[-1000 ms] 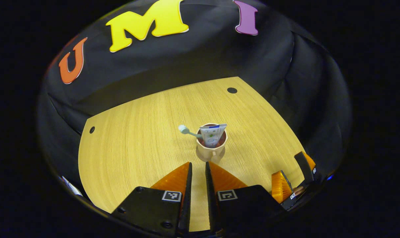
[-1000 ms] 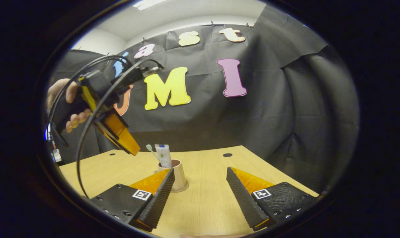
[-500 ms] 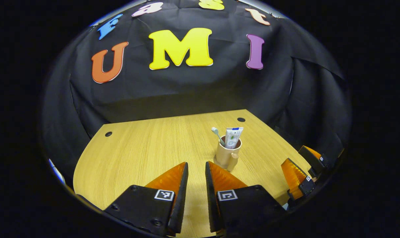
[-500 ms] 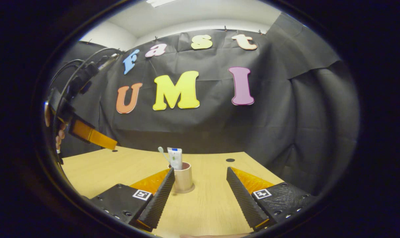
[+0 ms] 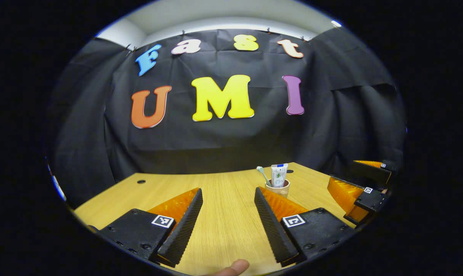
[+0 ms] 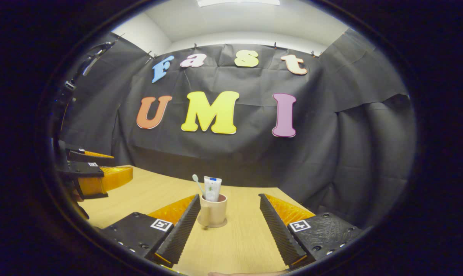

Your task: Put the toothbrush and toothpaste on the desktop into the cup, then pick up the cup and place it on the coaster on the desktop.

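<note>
A beige cup (image 6: pixel 213 210) stands upright on a round coaster (image 6: pixel 220 225) on the wooden desktop (image 6: pixel 239 245). A white toothpaste tube (image 6: pixel 212 188) and a toothbrush (image 6: pixel 197 182) stick up out of it. My right gripper (image 6: pixel 229 197) is open, with the cup just ahead, near its left finger and untouched. My left gripper (image 5: pixel 227 191) is open and empty too. In the left gripper view the cup (image 5: pixel 280 188) sits behind the right finger, holding the tube (image 5: pixel 279 175) and the brush (image 5: pixel 262 173).
The right gripper (image 5: pixel 363 184) shows at the right edge of the left gripper view. The left gripper (image 6: pixel 97 174) hovers low at the left of the right gripper view. The desktop (image 5: pixel 220 222) has small round holes (image 5: pixel 141 181) near its back edge. A fingertip (image 5: pixel 231 266) pokes in at the bottom.
My left gripper has opened from nearly shut, dropped low and levelled out, drawing back from the cup. The right gripper stays open and has tilted up slightly. The cup has not moved.
</note>
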{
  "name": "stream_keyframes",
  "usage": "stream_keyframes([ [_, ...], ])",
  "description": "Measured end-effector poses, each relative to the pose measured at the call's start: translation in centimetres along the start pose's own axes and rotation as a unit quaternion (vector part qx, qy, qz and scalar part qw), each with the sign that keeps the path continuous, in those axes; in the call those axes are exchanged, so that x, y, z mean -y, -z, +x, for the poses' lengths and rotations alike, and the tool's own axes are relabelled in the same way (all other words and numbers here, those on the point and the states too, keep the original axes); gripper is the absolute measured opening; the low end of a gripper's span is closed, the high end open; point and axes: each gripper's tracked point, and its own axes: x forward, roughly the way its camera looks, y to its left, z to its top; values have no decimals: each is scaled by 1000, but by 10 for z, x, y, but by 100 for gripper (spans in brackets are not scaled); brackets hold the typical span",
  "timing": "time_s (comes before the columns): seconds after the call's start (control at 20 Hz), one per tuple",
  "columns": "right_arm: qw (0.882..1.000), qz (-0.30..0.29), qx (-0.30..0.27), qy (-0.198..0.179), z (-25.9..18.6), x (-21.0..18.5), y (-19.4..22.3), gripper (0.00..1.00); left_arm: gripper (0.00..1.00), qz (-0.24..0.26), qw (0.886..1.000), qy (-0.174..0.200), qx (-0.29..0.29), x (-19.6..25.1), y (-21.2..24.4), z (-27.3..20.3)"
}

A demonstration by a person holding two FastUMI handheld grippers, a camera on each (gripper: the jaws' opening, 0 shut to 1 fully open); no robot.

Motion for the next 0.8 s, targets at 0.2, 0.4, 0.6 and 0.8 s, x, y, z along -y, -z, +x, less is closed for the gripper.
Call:
stream_keyframes([
  [0.2, 999, 16, -30, -6, 6, -6, 9, 96, 99, -8, 1000, -3, 11, 3, -4, -19],
  [0.4, 999, 13, -25, 33, 4, 15, 2, 96, 99, -14, 1000, -20, 5, -6, -7, -20],
  [0.6, 999, 2, -32, 27, 7, 3, 4, 94, 99, -23, 999, -24, -8, -11, 3, -17],
  [0.8, 999, -3, -32, 7, 7, -14, 1, 96, 99, -33, 998, -47, -27, -30, 13, -13],
])
